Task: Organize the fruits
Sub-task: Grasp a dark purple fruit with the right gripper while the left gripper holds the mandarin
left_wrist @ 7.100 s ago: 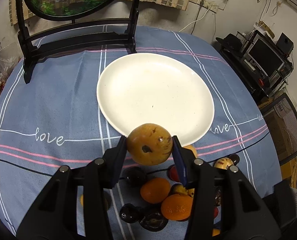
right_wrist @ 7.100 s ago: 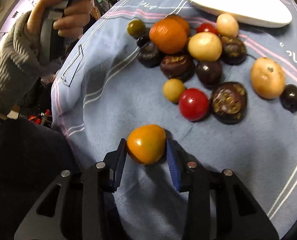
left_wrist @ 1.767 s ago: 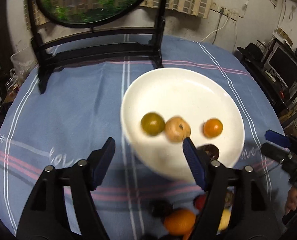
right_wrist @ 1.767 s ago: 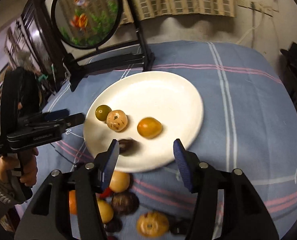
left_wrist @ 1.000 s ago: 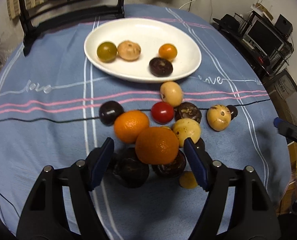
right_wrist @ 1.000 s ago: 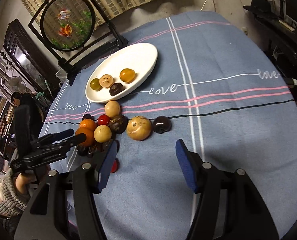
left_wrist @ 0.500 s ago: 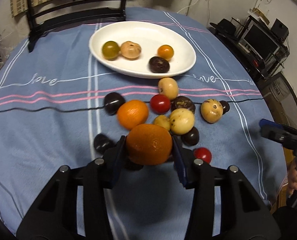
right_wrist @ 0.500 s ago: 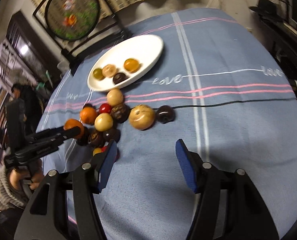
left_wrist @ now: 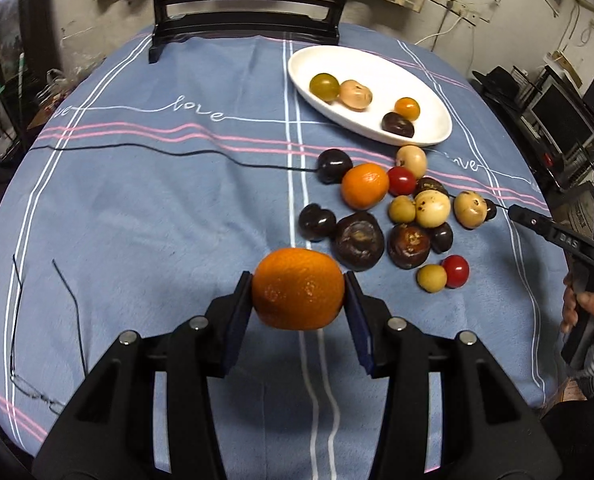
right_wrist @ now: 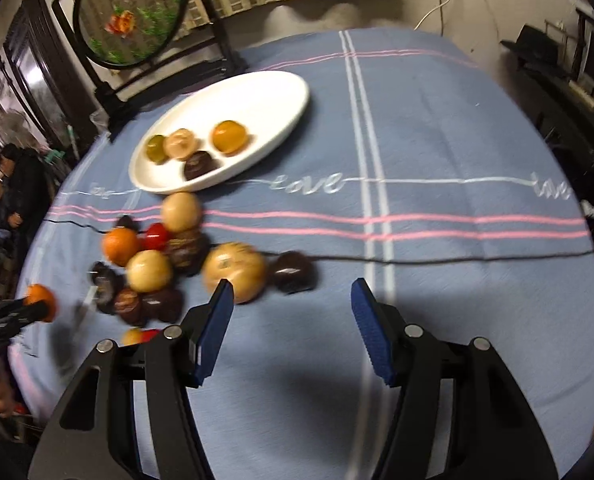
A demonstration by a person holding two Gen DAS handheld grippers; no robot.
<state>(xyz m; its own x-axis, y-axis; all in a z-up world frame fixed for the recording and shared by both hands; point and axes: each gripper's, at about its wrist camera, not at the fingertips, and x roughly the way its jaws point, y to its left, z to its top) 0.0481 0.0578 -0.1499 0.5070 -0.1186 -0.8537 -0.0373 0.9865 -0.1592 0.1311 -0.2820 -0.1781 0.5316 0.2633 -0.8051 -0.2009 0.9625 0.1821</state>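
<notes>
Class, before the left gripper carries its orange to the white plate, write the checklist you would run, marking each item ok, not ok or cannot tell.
1. Large orange clamped in left gripper: ok.
2. Orange lifted clear of the cloth: cannot tell.
3. Free space on white plate beside its four fruits: ok.
4. Right gripper empty, away from the plate: ok.
5. Loose fruit pile lies between orange and plate, so pass above it: not ok.
</notes>
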